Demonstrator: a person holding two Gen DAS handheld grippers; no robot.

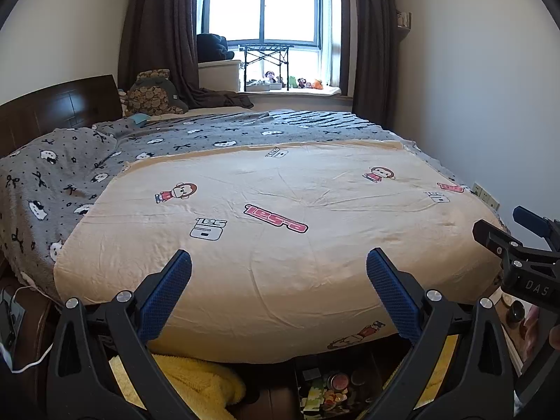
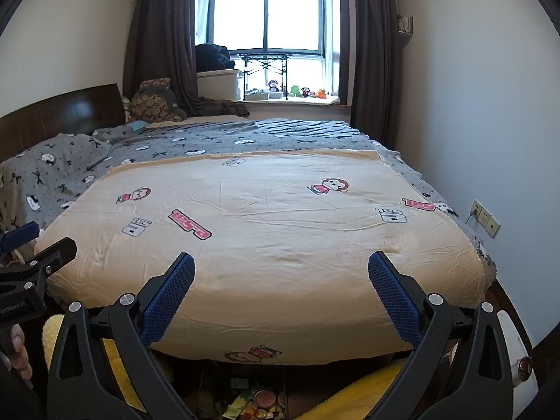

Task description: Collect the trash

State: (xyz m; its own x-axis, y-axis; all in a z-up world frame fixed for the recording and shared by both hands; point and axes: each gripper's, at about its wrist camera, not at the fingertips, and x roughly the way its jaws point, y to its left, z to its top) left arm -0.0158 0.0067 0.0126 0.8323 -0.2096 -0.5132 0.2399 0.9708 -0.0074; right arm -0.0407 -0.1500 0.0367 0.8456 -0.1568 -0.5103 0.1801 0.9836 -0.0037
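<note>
Home bedroom: bed (image 1: 280, 210), curtained window (image 1: 266, 10)

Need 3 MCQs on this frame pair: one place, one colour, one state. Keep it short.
1. Where does the cardboard box of colourful packets and tins sit?
A. on the windowsill
B. on the floor at the foot of the bed
C. on the pillow

2. What colour are the gripper finger pads?
A. blue
B. red
C. white

3. How do both grippers stand?
A. shut on trash
B. one shut, one open
C. both open and empty

Key: B, the box lies below the cream cartoon-print bedsheet; A, the pads are blue mesh; C, the left gripper and the right gripper show wide gaps with nothing between.
</note>
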